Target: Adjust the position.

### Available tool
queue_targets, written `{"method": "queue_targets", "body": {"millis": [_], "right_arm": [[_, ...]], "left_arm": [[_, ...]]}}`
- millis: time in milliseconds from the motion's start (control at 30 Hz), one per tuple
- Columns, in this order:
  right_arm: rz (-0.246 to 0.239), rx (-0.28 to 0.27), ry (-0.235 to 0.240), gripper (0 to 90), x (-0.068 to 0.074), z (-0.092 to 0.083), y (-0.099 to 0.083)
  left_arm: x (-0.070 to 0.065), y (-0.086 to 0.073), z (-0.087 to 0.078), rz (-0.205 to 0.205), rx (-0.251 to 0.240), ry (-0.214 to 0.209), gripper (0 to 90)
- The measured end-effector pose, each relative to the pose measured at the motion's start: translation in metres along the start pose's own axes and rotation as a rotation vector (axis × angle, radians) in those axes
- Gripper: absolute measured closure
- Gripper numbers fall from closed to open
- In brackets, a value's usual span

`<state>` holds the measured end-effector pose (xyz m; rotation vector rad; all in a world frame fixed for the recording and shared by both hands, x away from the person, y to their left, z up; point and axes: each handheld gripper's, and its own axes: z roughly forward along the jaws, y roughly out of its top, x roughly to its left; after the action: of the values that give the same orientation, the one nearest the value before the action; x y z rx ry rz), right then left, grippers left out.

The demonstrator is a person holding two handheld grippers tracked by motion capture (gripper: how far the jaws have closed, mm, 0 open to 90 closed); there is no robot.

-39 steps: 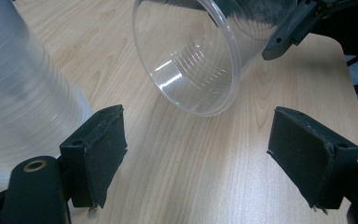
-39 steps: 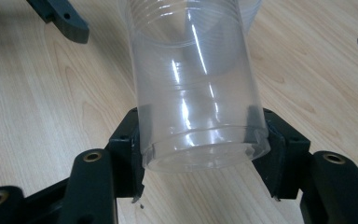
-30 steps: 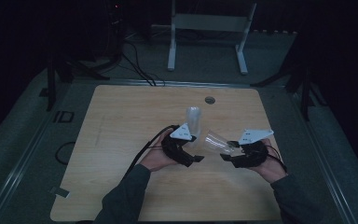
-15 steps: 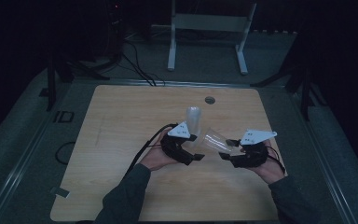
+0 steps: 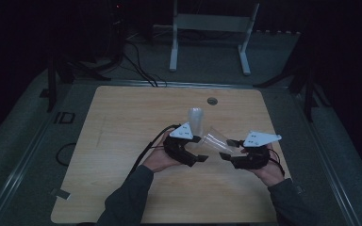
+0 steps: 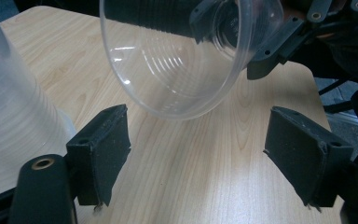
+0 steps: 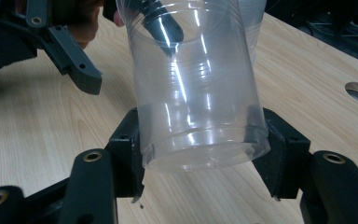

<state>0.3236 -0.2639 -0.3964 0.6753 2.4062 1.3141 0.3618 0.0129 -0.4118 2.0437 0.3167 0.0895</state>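
A clear plastic cup lies tilted in the air between the two hands. My right gripper is shut on its base, one pad on each side. The cup's open mouth points at my left gripper and hangs just above and ahead of its jaws. The left gripper is open; its jaws have just been closing, with nothing but bare table between the pads. A stack of clear cups stands upright on the table right behind the left gripper, and looms at the left.
The wooden table has a round cable hole near its far edge. Cables trail from the left gripper across the table toward the person. A white metal stand is on the floor beyond the table.
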Motion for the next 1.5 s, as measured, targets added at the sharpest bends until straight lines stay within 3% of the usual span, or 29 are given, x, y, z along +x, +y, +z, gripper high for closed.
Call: {"method": "queue_targets", "body": {"millis": [633, 1000, 1500], "right_arm": [[0.027, -0.11, 0.001, 41.8, 0.004, 0.0044, -0.0036], [0.034, -0.178, -0.011, 41.9, 0.0063, 0.003, -0.0038], [0.042, -0.218, -0.022, 41.9, 0.0079, 0.0038, -0.0033]], "left_arm": [[0.0031, 0.0023, -0.0034, -0.031, -0.064, -0.034, 22.6], [0.0063, 0.005, -0.0067, -0.076, -0.148, -0.08, 22.7], [0.0079, 0.0067, -0.0067, -0.11, -0.2, -0.091, 22.7]]}}
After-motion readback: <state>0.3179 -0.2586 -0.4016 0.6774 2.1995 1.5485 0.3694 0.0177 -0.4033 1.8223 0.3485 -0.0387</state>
